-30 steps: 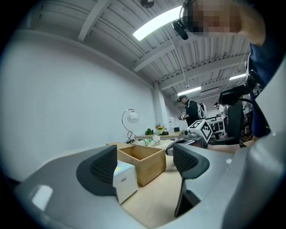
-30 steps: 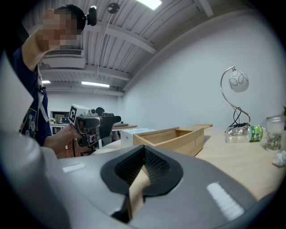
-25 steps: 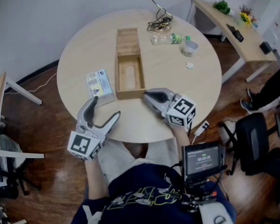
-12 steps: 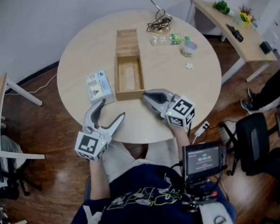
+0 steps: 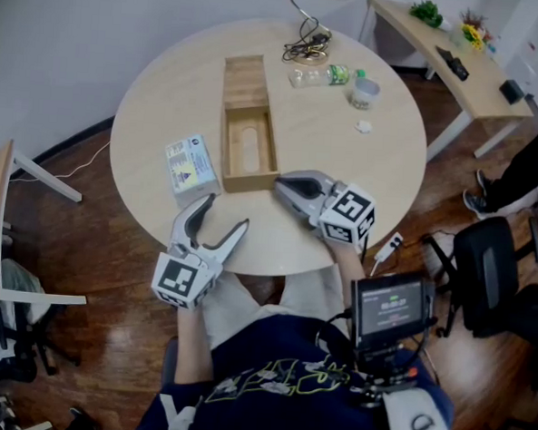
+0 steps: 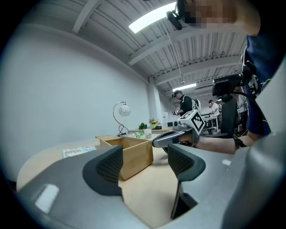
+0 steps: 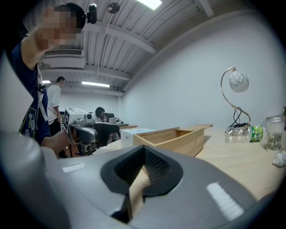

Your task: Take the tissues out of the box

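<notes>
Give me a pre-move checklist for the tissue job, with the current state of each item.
1. Left gripper free: ok; jaws closing, nothing between them.
2. Right gripper free: ok; jaws shut, empty.
3. Wooden box open on top: ok.
4. Tissues in the box: not ok; none visible, and a printed packet lies on the table left of the box.
5. Bottle and cup apart from the box: ok.
6. Right gripper touching the box: cannot tell.

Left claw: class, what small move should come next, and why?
Probably just draw it back and rest: the tissue pack already lies on the table beside the wooden box, and the left claw, closing, has nothing between its jaws.
</notes>
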A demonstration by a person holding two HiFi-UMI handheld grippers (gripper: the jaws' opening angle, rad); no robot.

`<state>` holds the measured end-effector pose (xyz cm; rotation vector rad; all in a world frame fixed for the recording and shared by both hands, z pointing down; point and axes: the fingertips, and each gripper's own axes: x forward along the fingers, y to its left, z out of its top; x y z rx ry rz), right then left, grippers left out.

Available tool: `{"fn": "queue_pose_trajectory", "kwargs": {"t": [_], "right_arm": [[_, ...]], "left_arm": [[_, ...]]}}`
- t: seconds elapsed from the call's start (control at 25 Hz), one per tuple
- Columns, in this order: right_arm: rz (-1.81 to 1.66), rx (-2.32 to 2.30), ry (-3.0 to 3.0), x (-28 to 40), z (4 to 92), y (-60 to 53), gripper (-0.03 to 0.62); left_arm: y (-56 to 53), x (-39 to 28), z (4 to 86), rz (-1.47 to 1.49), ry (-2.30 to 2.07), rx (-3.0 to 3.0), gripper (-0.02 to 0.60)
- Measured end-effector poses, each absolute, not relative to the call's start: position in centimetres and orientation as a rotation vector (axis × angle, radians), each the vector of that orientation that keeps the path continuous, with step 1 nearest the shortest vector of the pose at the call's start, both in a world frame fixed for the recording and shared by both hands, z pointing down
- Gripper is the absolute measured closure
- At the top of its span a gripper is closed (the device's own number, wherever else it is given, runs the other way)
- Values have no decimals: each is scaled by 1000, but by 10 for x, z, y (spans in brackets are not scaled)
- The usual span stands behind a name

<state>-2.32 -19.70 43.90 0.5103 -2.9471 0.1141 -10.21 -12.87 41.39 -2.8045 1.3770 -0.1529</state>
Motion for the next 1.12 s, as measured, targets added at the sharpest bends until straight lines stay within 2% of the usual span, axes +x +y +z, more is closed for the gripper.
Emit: {"fn": "queue_pose_trajectory", "kwargs": {"t": [0.44, 0.64, 0.8, 1.0, 1.12], "right_arm": [[112, 502, -2947, -22, 442, -198, 599], [116, 515, -2945, -22, 440, -198, 599], [116, 514, -2943, -23, 438, -197, 598], [113, 511, -2952, -23, 437, -197, 599], [113, 512, -2950, -22, 438, -197, 599]], "left_arm": [[-128, -93, 421, -145, 1334, -2844, 262], [-126, -84, 426, -140, 1279, -2898, 293], [-127, -86, 425, -112, 1272, -2904, 333], [-124, -82, 425, -142, 1222, -2910, 425], [-126, -80, 426, -149, 1217, -2916, 457]]}}
